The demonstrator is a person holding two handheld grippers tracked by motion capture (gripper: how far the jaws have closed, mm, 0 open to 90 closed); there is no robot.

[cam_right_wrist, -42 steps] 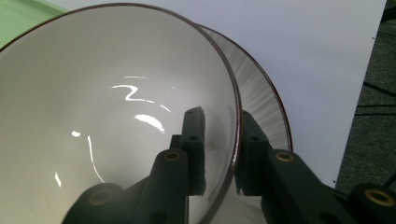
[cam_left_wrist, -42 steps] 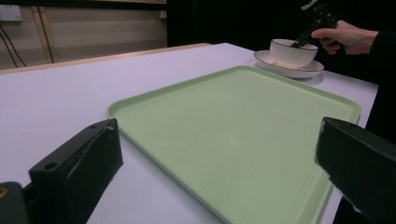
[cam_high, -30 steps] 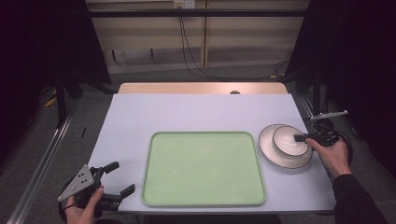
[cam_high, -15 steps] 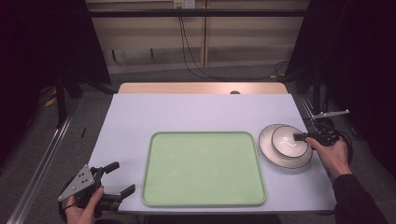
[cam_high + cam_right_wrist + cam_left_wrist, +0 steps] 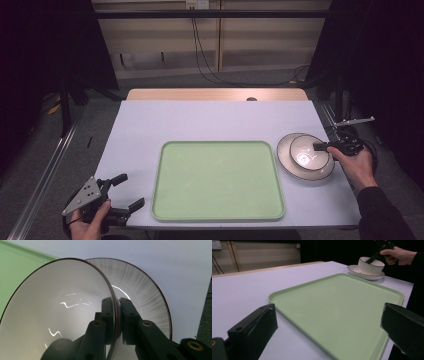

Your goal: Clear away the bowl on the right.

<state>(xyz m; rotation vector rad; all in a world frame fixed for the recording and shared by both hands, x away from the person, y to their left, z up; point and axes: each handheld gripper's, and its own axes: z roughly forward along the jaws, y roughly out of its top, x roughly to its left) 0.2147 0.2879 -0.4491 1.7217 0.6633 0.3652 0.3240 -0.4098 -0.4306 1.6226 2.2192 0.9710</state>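
On the plate (image 5: 286, 148), nothing moved: right gripper (image 5: 325, 147) stays clamped on bowl (image 5: 306, 155) (left gripper (image 5: 127, 191) agape).

left tool (image 5: 123, 191): at the surface's (image 5: 210, 120) near-left corner, gripped in the left hand (image 5: 90, 222), jaws spread wide, grey plate on top | right tool (image 5: 320, 147): at the surface's right edge, held by the right hand (image 5: 357, 164), dark sleeve behind it, jaws pinched on the bowl (image 5: 311, 155) rim
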